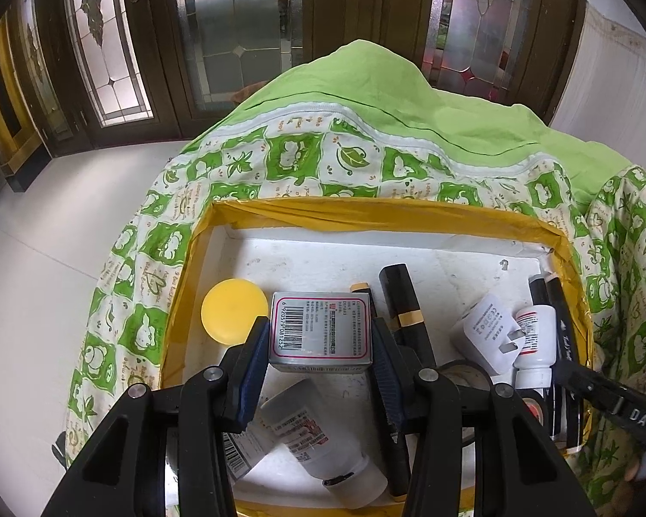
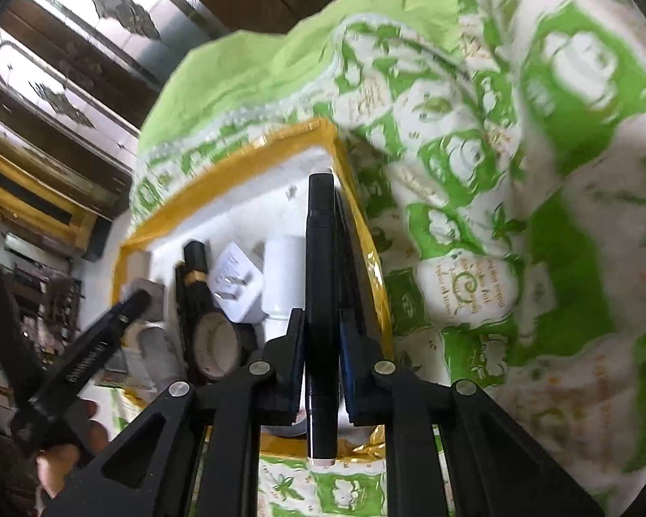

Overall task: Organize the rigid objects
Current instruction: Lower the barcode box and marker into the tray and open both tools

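Note:
A yellow-rimmed white tray (image 1: 366, 211) sits on a green patterned cloth. My left gripper (image 1: 321, 336) is shut on a silver box (image 1: 321, 331) with a barcode, held over the tray's middle. My right gripper (image 2: 321, 336) is shut on a long black marker (image 2: 321, 301) at the tray's right edge (image 2: 366, 254); part of that gripper shows in the left wrist view (image 1: 616, 405). In the tray lie a yellow round lid (image 1: 232, 316), a black tube with a gold band (image 1: 402, 301), a white plug adapter (image 1: 489, 334), a small white bottle (image 1: 536, 344) and a larger white bottle (image 1: 323, 439).
Black markers (image 1: 555, 301) lie along the tray's right wall. A tape roll (image 2: 217, 344) lies near the tray's front. The green cloth (image 1: 366, 99) rises in a heap behind and to the right. White floor (image 1: 64, 237) and glass doors lie to the left.

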### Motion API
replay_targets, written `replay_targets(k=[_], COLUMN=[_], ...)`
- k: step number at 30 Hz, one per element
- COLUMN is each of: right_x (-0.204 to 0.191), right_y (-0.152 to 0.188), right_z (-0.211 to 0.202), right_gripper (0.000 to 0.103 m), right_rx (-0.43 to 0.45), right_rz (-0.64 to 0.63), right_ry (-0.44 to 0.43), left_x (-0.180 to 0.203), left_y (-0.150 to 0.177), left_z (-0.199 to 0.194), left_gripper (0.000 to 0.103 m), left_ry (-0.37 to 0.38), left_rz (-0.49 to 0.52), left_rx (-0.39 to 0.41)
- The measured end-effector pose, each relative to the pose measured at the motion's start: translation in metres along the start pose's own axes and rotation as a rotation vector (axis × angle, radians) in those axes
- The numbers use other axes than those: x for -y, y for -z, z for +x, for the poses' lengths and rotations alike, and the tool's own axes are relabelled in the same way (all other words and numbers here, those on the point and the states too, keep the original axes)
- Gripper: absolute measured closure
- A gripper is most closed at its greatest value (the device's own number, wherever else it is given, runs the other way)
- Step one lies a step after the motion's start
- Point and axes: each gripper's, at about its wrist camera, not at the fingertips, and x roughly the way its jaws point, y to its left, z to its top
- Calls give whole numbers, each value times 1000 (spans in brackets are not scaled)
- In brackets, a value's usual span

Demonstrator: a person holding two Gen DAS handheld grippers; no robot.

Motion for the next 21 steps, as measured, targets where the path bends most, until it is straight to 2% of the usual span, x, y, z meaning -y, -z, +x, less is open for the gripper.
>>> replay_targets(k=[8, 15, 21], right_x=[-30, -31, -24], right_y=[-4, -6, -7], right_z=[18, 24, 24], right_gripper=[89, 89, 89], right_rx=[-9, -7, -5], right_rz=[-100, -89, -66], right_ry=[-30, -19, -12], left_x=[0, 4, 10], left_y=[-1, -4, -7], left_z=[4, 9, 9], left_gripper=[55, 54, 54], left_ry=[-18, -44, -18], left_rz=[23, 50, 66], left_rx=[5, 17, 13])
